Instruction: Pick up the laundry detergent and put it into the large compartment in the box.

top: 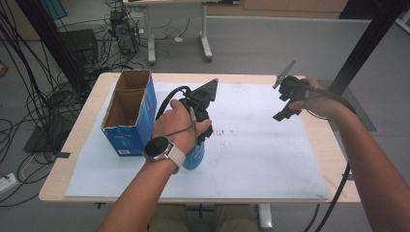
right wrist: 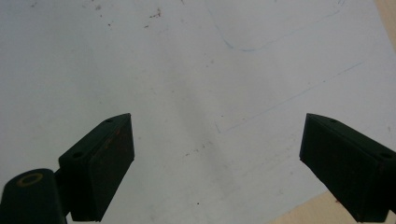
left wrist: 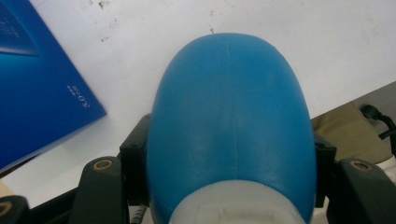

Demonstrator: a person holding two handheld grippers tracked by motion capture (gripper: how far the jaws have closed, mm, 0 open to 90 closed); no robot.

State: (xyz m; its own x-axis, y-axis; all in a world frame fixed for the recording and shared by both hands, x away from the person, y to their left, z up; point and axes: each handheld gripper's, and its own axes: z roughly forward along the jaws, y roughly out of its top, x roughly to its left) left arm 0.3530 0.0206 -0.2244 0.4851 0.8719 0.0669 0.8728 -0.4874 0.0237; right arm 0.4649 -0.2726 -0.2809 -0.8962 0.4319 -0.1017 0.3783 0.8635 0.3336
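On your desk (top: 84, 145), the blue open-topped cardboard box (top: 129, 113) stands left; the blue rounded plastic bottle (top: 194, 157) sits just right of it.

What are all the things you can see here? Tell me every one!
Cardboard box: one, blue outside, brown inside, open top with two compartments, left part of the mat.
Blue rounded object: one, blue with a white end, clamped between the left gripper's jaws, beside the box; what it is I cannot tell.
Mat: one, pale bluish white, covering most of the table.
Table: one, light wood, under the mat.
Cables: many, black, on the floor at the left.
Wristwatch: one, dark face, pale strap, left wrist.
Left gripper: one, black, in the left hand.
Right gripper: one, black, jaws wide apart, held above the mat's right side.
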